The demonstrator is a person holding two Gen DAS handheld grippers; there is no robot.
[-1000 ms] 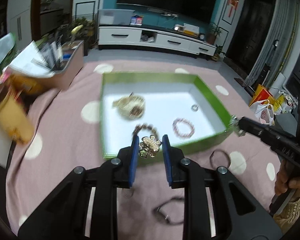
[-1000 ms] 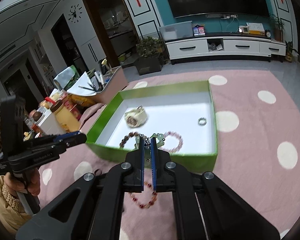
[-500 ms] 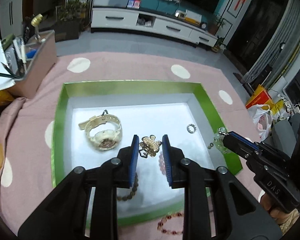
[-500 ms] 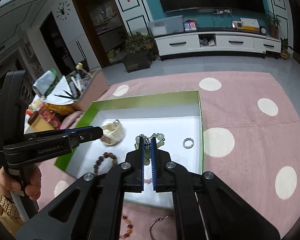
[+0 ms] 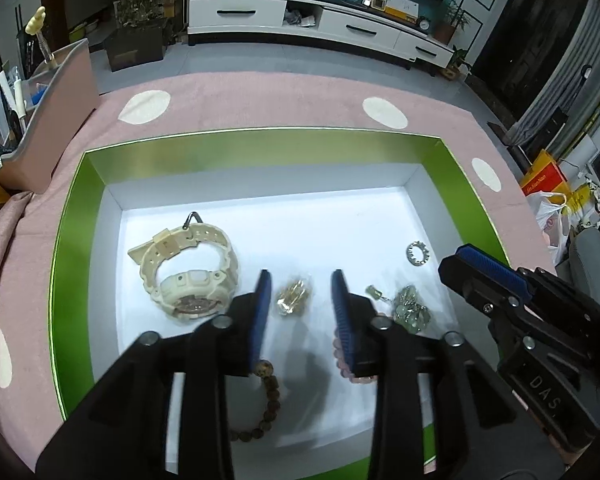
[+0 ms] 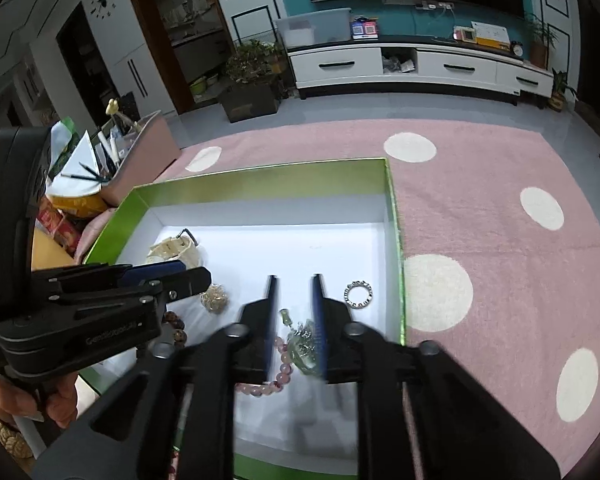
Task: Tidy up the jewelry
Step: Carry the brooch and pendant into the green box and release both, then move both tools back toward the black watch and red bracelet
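Two spread claws straddle brooch and green pendant.

The box has bright green walls and a white floor. The cloth under it is pink with cream dots. In the box, the watch is cream, the brooch gold, the ring silver, one bracelet brown, another pale pink, the beads pale green. Both grippers' pads are blue on black.
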